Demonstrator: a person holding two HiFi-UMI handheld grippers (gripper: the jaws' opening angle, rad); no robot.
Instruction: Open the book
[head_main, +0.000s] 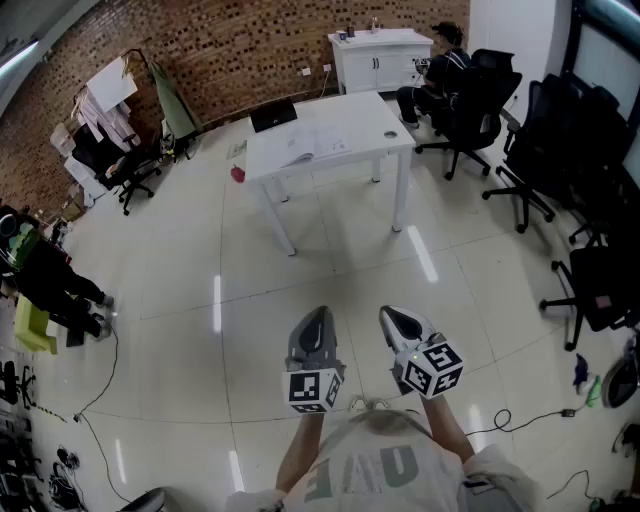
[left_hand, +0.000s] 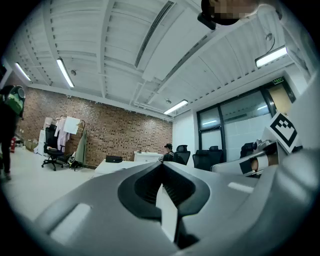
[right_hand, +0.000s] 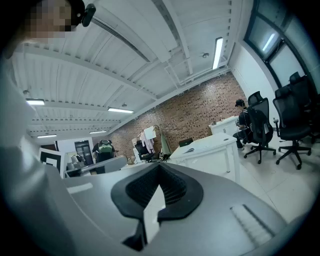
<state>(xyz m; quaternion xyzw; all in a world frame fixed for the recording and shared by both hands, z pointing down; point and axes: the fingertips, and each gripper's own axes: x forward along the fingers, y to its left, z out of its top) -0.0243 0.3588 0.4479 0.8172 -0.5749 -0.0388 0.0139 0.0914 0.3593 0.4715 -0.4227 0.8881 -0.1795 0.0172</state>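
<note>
Both grippers are held close in front of the person's chest, side by side and a little apart, over bare pale floor tiles (head_main: 330, 250). The left gripper (head_main: 319, 314) has its jaws pressed together with nothing between them; its own view shows the two dark ribbed pads meeting in a thin seam. The right gripper (head_main: 391, 316) is likewise clenched tight and empty, tilted only slightly toward the floor. The book (head_main: 313, 149) lies flat on the white table (head_main: 372, 122), well apart from both grippers across the open floor (from here it is too small to tell whether its cover is shut or its pages are showing). A black flat object (head_main: 273, 115) sits at the table's far edge, just behind the book. Beyond the table a white cabinet (head_main: 381, 58) stands against the brick wall (head_main: 250, 45), and a seated person (head_main: 441, 70) is beside it. Black office chairs (head_main: 545, 150) crowd the right side of the room
</note>
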